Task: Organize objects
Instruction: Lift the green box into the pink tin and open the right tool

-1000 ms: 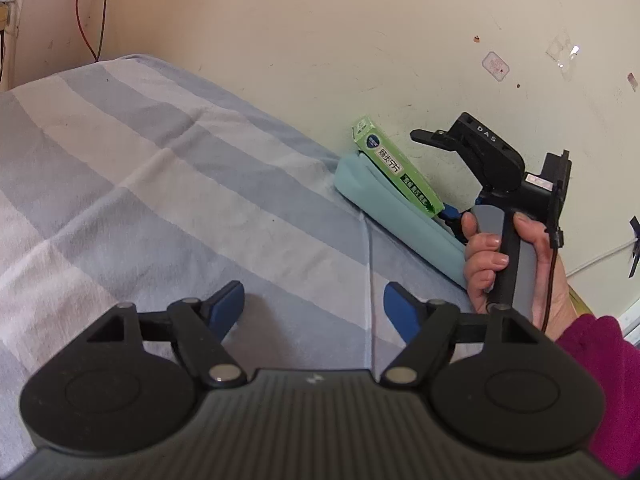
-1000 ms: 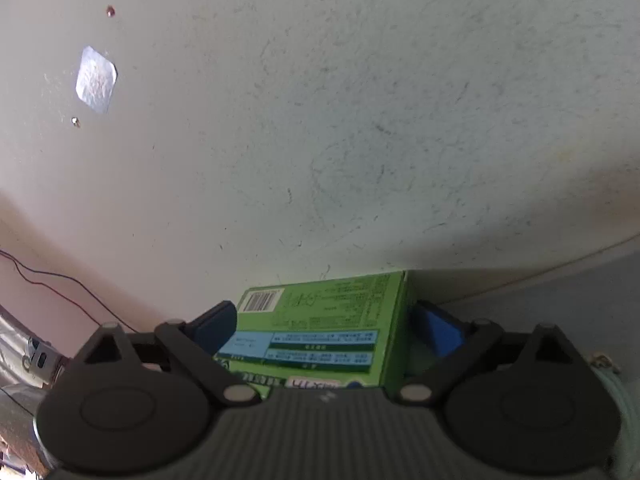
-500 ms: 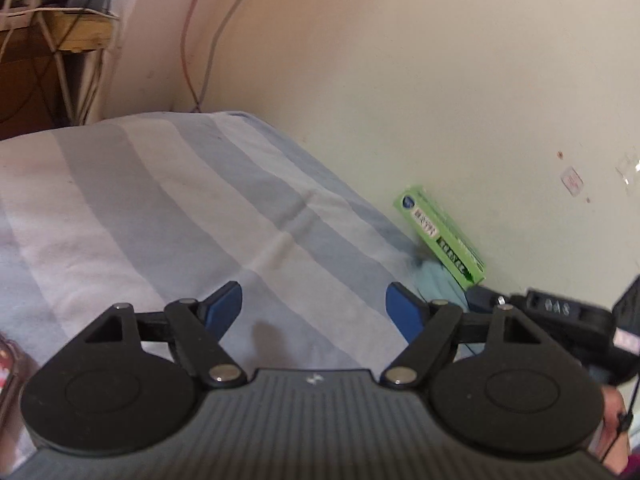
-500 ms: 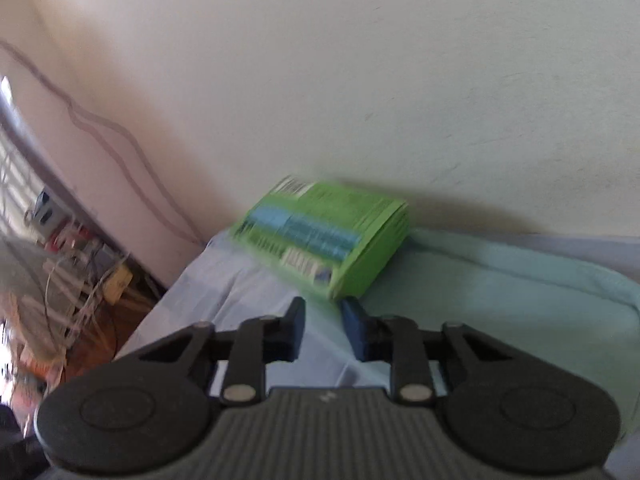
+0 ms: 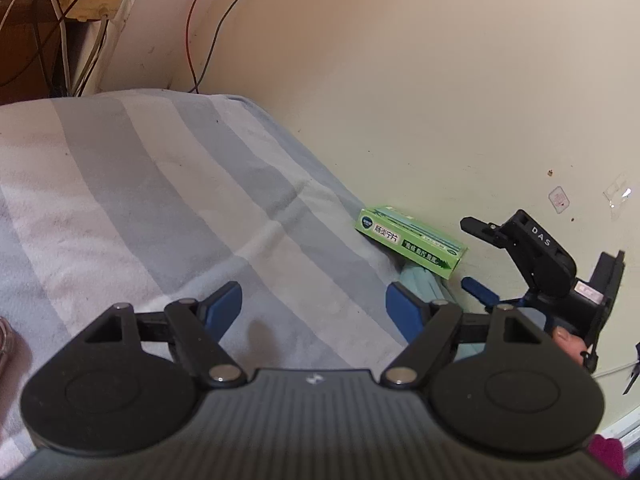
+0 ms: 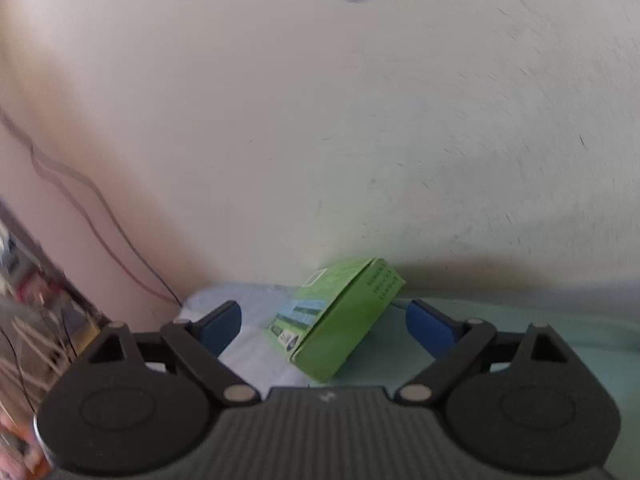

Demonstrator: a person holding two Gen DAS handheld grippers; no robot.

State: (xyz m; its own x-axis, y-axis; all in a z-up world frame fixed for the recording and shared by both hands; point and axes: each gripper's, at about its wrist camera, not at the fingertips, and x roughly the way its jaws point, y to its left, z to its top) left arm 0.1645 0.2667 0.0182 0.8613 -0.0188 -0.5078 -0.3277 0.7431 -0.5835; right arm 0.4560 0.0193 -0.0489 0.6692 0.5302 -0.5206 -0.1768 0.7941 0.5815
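A green medicine box [image 5: 412,242] lies at the foot of the wall, one end resting on a folded teal cloth [image 5: 420,284]. In the right wrist view the box [image 6: 340,320] lies tilted, partly on the teal cloth [image 6: 520,320] and partly on the striped sheet [image 6: 256,344]. My right gripper [image 6: 324,314] is opening its jaws wide. The box sits ahead in the gap and neither pad presses on it. From the left wrist view, the right gripper [image 5: 472,256] hovers just right of the box. My left gripper [image 5: 314,304] is open and empty over the striped bedsheet [image 5: 160,220].
The cream wall [image 5: 400,100] runs right behind the box. Red and dark cables [image 5: 192,40] hang in the corner by a wooden shelf [image 5: 80,0] with cords. A person's hand [image 5: 568,340] holds the right gripper, and a magenta sleeve [image 5: 608,452] shows at the bottom right.
The right gripper, around the box a second ago, backed off and shut empty, and now stands wide open before it. The box lies lower on the cloth. The left view swung leftward.
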